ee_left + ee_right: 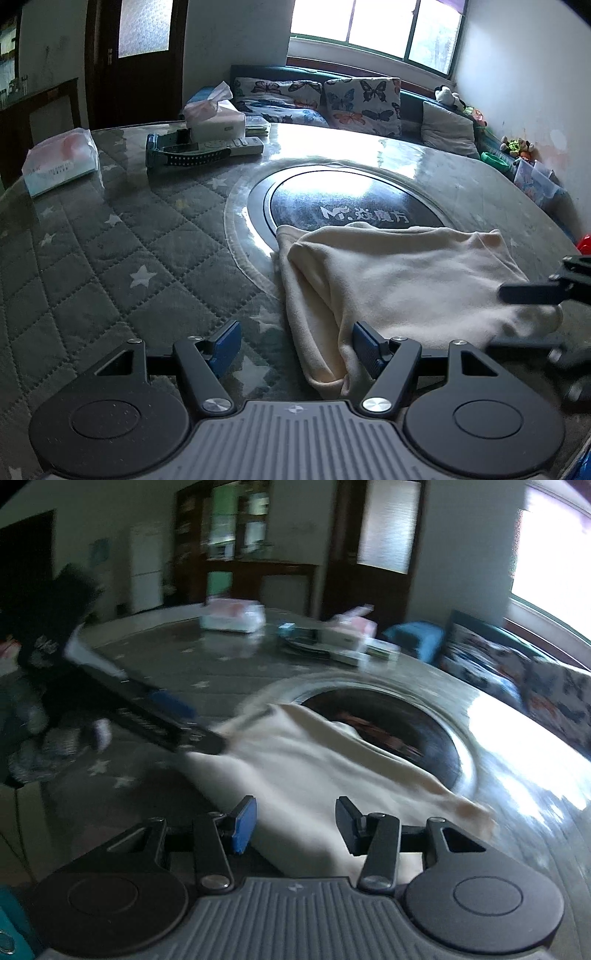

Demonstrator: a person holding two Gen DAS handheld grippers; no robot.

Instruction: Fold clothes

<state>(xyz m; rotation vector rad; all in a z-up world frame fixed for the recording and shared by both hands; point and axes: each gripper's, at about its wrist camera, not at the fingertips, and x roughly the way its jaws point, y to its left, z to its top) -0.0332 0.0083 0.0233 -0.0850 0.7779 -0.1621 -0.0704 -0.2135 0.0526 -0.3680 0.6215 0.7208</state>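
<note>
- One cream garment [399, 280] lies at lower right of the desk [110, 258].
- Two tissue packs [61, 160], upper left.
- Left hand-held gripper [291, 347]: released, straddling the garment's edge.
- Right hand-held gripper [293, 825]: released, low over the cloth.

Left gripper [293, 349] and right gripper [293, 825]: black linkage arms, silver screws, blue finger pads [223, 347], grey ribbed housing.

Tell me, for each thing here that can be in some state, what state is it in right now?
Cream garment: lying on the table, partly folded, rumpled.
Left gripper: open, at the garment's near edge, gripping nothing.
Right gripper: open, over the garment, gripping nothing; view blurred.
Tissue box: open, a tissue sticking up.
Tissue pack: lying flat on the table.
Door: shut.
</note>
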